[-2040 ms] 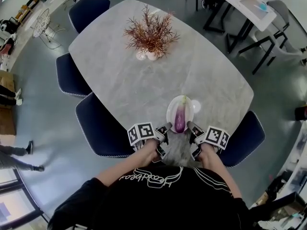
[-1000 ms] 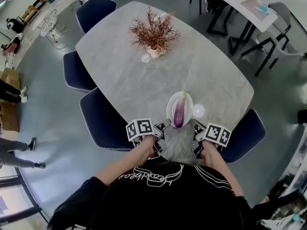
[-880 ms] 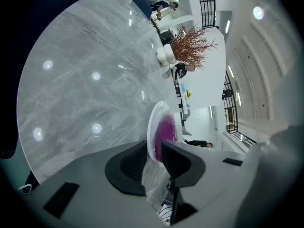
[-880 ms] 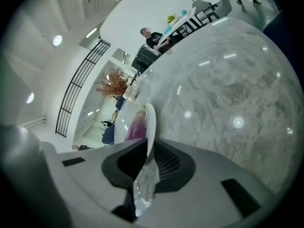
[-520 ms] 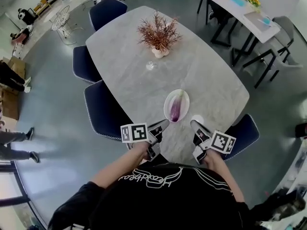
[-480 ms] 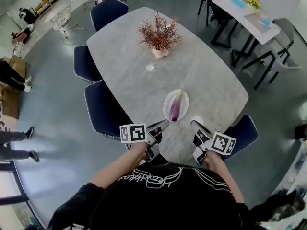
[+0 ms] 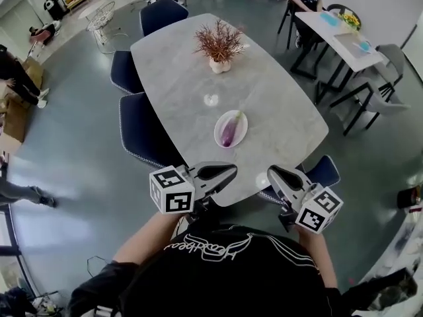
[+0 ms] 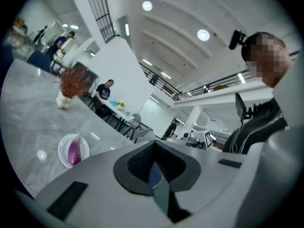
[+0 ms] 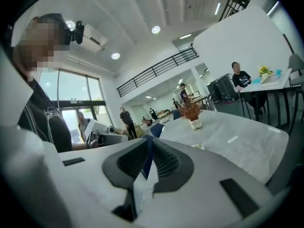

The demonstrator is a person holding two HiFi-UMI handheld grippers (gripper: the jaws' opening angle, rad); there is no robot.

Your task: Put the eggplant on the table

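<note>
Left claw, right claw withdrawn, eggplant stem-away

one eggplant, one plate, one plant

Head view looks steeply down on the table, which both gripper views share from low (tilted ceilingward)

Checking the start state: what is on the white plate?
Only the purple eggplant lies on the white plate. The plate's surface directly under it is covered.
</note>
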